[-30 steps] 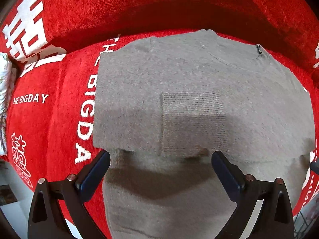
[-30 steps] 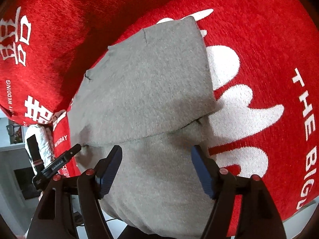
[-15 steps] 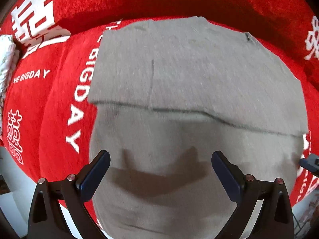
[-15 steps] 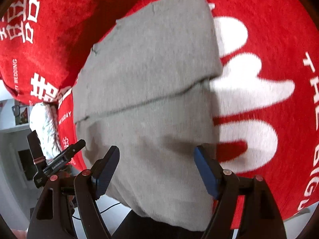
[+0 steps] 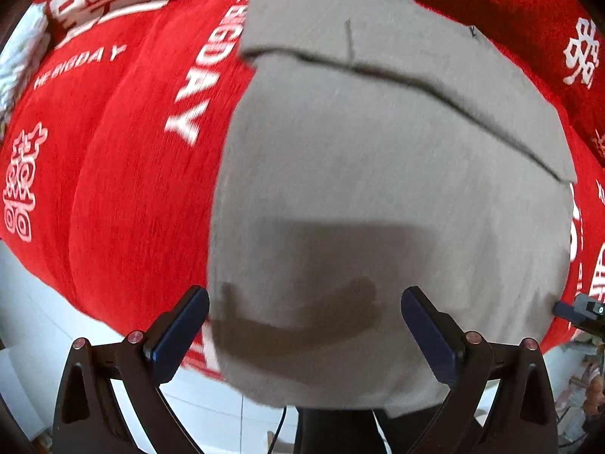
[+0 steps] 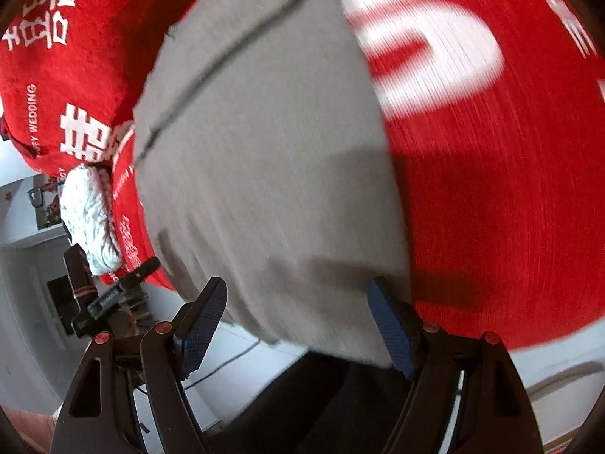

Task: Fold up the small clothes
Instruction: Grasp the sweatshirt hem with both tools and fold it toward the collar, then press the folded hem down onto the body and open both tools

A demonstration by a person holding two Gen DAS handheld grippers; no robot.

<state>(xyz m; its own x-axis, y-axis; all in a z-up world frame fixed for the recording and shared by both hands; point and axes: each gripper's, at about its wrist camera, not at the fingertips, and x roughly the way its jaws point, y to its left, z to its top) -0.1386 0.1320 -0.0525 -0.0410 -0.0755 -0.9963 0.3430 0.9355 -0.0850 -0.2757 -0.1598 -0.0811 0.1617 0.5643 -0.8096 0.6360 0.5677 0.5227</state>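
Grey knit garment overhangs red blanket's edge — floor beyond.

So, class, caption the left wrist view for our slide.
Open left gripper above the grey knitted garment, far edge folded over, on a red blanket with white lettering.

Grey garment: knitted cloth, matt, fine even texture, soft folded edges. Some motion blur limits detail.

Red cover: woven or terry-like cloth, matt, slightly ribbed pile, with white lettering and characters worked flat into the surface.

Left gripper: fingers of black moulded plastic, semi-matt, with small bright metal rivets; pads dark blue, rubber-like.

Right gripper: fingers of the same black plastic; the blue pads show a fine cross-hatched, non-slip texture.

White bundle: nubbly, rough cloth.

Floor: pale, smooth, slightly glossy.
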